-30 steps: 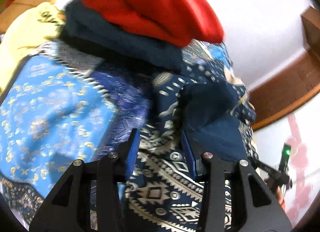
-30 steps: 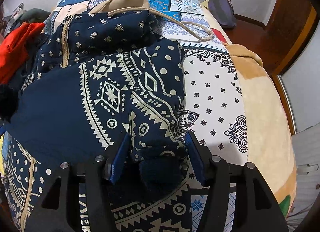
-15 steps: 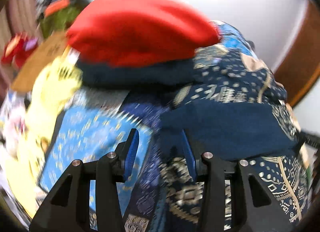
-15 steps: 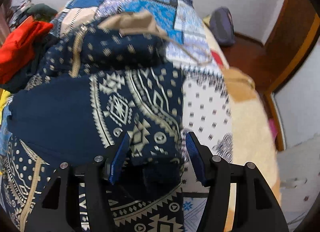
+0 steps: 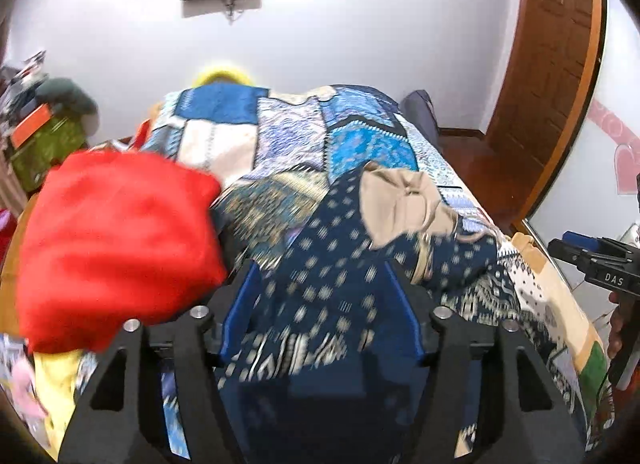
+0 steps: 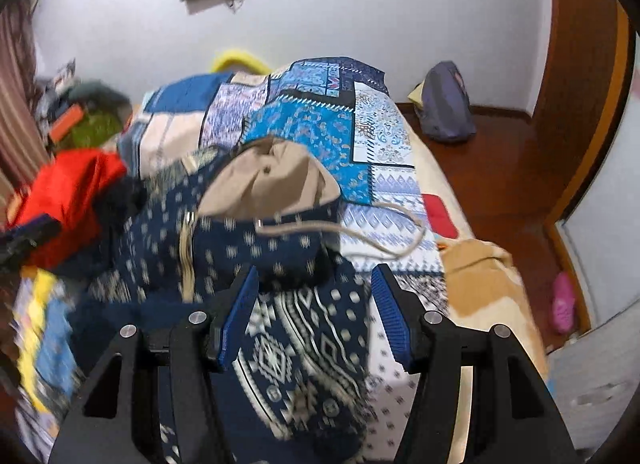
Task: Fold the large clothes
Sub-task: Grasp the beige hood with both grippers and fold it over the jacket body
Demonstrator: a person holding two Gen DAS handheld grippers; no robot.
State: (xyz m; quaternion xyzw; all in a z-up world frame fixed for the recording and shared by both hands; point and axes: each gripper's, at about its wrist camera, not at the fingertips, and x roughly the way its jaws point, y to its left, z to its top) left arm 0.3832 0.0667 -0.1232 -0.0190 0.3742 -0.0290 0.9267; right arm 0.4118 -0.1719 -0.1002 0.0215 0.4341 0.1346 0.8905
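Left wrist view: the left gripper (image 5: 320, 312) has just been opening; its jaws stand wide, with the navy patterned hoodie (image 5: 332, 264) lying on the bed between them, unpinched as far as blur allows. The freed fold could slump against the red garment (image 5: 116, 240).

Right wrist view: the right gripper (image 6: 314, 314) stands half-spread over the hoodie's (image 6: 256, 248) patterned cloth; whether it grips is unclear. The loose drawstring (image 6: 384, 248) could snag a finger.

The left gripper (image 5: 320, 304) has just been opening its jaws, and the navy patterned garment (image 5: 320, 296) lies between them, blurred; whether the pads press it I cannot tell. A red cloth (image 5: 116, 244) sits left of the jaws. Beyond them spreads the patchwork bed cover (image 5: 288, 136). The right gripper (image 5: 600, 264) shows far right.
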